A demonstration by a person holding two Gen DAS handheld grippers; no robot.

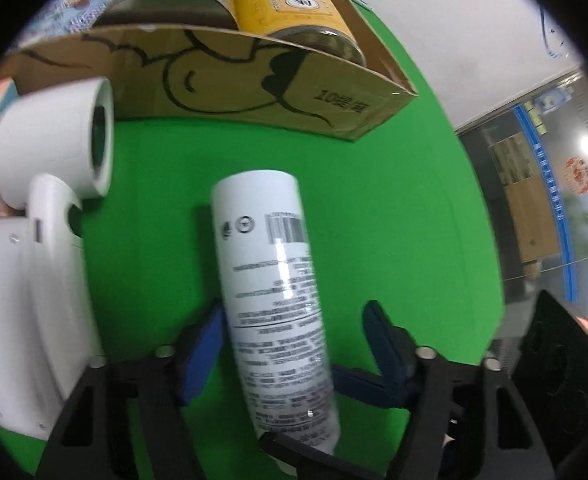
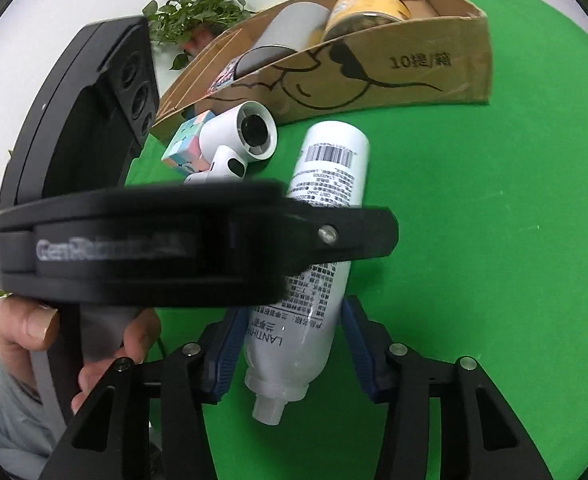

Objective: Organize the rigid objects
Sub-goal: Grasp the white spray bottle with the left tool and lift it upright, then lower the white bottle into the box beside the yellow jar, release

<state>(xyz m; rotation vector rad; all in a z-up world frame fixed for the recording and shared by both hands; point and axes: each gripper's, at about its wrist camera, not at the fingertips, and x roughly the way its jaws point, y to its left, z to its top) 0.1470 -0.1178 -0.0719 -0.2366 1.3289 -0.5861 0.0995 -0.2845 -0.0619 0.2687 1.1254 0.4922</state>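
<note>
Blue-padded fingers frame each view, and a white bottle (image 2: 318, 256) lies between both pairs. On the right hand-held gripper (image 2: 290, 350) the jaws stand spread, a pad close on either side of the bottle's shoulder, with a sliver of green showing on the right side; whether the left pad touches I cannot tell. The bottle's small nozzle points back toward this gripper, and its flat base points away, toward the box.

Crossing in front of it, from its left, is the left hand-held gripper (image 1: 294, 344), held by a bare hand (image 2: 74, 340) wrapped around the grey grip, thumb on top. Its black body lies across the bottle's middle. From its own camera, its jaws are also spread: the left pad lies against or just beside the bottle's side, the right pad well apart from it.

Beyond the bottle, to the left, a white handheld fan (image 2: 240, 142) lies on the green surface (image 2: 474, 240), with a pastel cube (image 2: 186, 144) just behind it. Farther out stands a cardboard box (image 2: 374, 76) with a line drawing on its wall; inside it are a yellow-labelled jar (image 2: 368, 10) and a grey cylinder (image 2: 286, 36), side by side. Leafy greenery (image 2: 194, 12) shows past the box.
</note>
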